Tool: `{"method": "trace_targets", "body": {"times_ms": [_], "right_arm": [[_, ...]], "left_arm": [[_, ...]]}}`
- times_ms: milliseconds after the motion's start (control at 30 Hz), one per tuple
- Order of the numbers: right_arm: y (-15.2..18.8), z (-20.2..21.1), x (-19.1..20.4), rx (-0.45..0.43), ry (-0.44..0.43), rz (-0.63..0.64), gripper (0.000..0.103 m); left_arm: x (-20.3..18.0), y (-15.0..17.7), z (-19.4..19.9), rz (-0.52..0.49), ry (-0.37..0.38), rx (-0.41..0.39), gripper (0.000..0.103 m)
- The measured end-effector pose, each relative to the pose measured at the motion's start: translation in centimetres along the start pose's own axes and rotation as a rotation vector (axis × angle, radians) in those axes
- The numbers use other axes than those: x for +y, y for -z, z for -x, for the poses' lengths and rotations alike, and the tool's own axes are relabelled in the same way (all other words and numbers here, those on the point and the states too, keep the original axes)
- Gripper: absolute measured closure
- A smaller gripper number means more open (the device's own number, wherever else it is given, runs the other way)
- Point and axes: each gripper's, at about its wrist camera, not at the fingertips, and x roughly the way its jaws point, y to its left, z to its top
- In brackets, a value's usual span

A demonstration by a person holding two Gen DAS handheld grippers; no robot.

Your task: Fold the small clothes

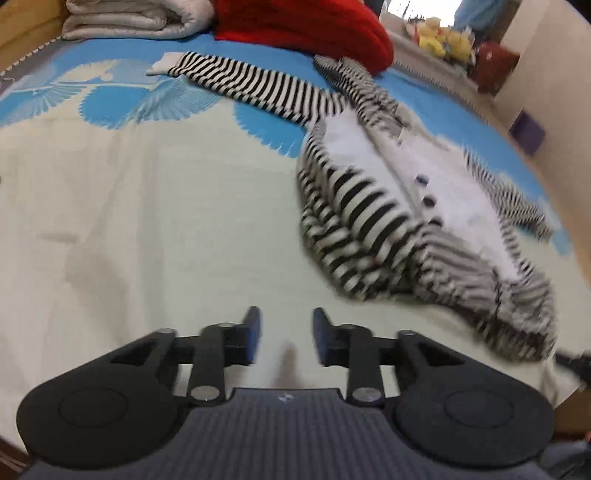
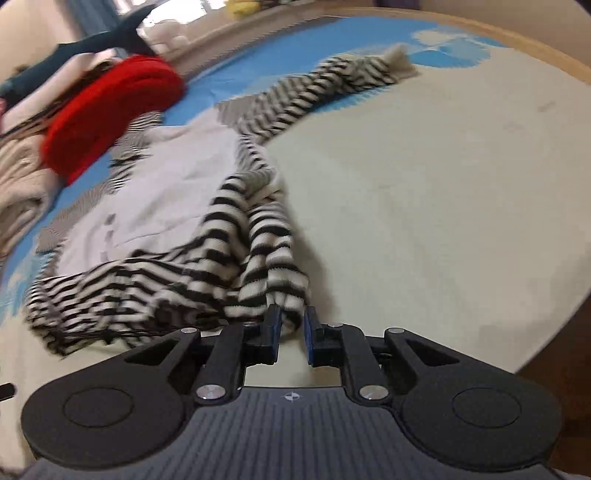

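A small black-and-white striped garment (image 1: 369, 206) with a white button front lies crumpled on the bed sheet (image 1: 147, 221). One of its sleeves (image 1: 251, 85) stretches toward the far left. My left gripper (image 1: 286, 325) hangs open over bare cream sheet, left of the garment's near hem, with nothing between its fingers. In the right wrist view the striped garment (image 2: 166, 280) bunches into a narrow fold that runs into my right gripper (image 2: 293, 321). Its jaws stand close together, pinching that striped edge. The other sleeve (image 2: 332, 85) trails off toward the far side.
A red knitted cushion (image 1: 306, 29) and a folded pale quilt (image 1: 136, 18) lie at the head of the bed. Plush toys (image 1: 443, 37) sit on a ledge beyond. The bed's wooden edge (image 2: 554, 59) curves along the right. Cream sheet (image 2: 443, 203) spreads right of the garment.
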Motion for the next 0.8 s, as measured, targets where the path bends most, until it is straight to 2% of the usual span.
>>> {"method": "trace_targets", "body": {"times_ms": [67,133,200,300,367,433,467,500,533,567,600,633,700,767,800], "right_arm": [[-0.1,1.0,-0.7,0.014,0.014,-0.054,0.047],[-0.3,2.4,-2.1,-0.053,-0.015,-0.132,0.044],[-1.0,2.6,-2.7,-0.091,-0.070,-0.194,0.042],[-3.1,0.1,-2.1,-0.039,-0.140,-0.235,0.040],[-3.9,-2.4,-0.8,0.031,-0.194,-0.213,0.036],[-3.9,-4.8,1.3,0.102,-0.216,-0.171,0.034],[-3.8,-5.8,2.1,0.143,-0.207,-0.134,0.034],[-3.4,-6.4,3.0,0.169,-0.187,-0.086,0.034],[-2.8,-6.7,4.1,0.169,-0.159,-0.014,0.035],[-2.4,-6.6,5.3,0.143,-0.125,0.066,0.054],[-2.3,-6.5,5.7,0.127,-0.092,0.130,0.075],[-2.3,-6.7,6.0,0.128,-0.066,0.162,0.091],[-2.6,-6.5,6.0,0.119,-0.044,0.140,0.092],[-2.7,-5.6,5.8,0.060,0.006,0.167,0.092],[-3.0,-5.6,6.0,0.046,-0.003,0.168,0.092]], "left_arm": [[-0.5,-1.3,-0.2,0.038,0.030,-0.009,0.029],[-1.1,-3.0,-0.4,0.081,0.043,-0.033,0.011],[-2.1,-5.1,-1.2,0.087,0.059,-0.066,0.010],[-4.0,-8.0,-4.4,0.080,0.078,-0.033,0.010],[-5.1,-9.0,-8.3,0.072,0.100,0.081,0.010],[-5.7,-8.4,-12.6,0.075,0.095,0.231,0.012],[-6.0,-7.9,-13.6,0.075,0.083,0.247,0.013],[-6.8,-7.4,-13.4,0.028,0.056,0.188,0.016],[-7.8,-7.2,-13.0,-0.035,0.038,0.155,0.054],[-8.8,-7.2,-12.8,-0.090,0.021,0.160,0.083],[-9.1,-7.3,-12.7,-0.089,0.002,0.174,0.084],[-9.0,-7.5,-12.2,-0.065,-0.001,0.179,0.093],[-8.6,-7.6,-9.8,-0.042,0.041,0.140,0.094],[-8.0,-6.6,-6.6,-0.052,0.073,0.093,0.094],[-7.9,-5.8,-4.9,-0.070,0.077,0.072,0.094]]}}
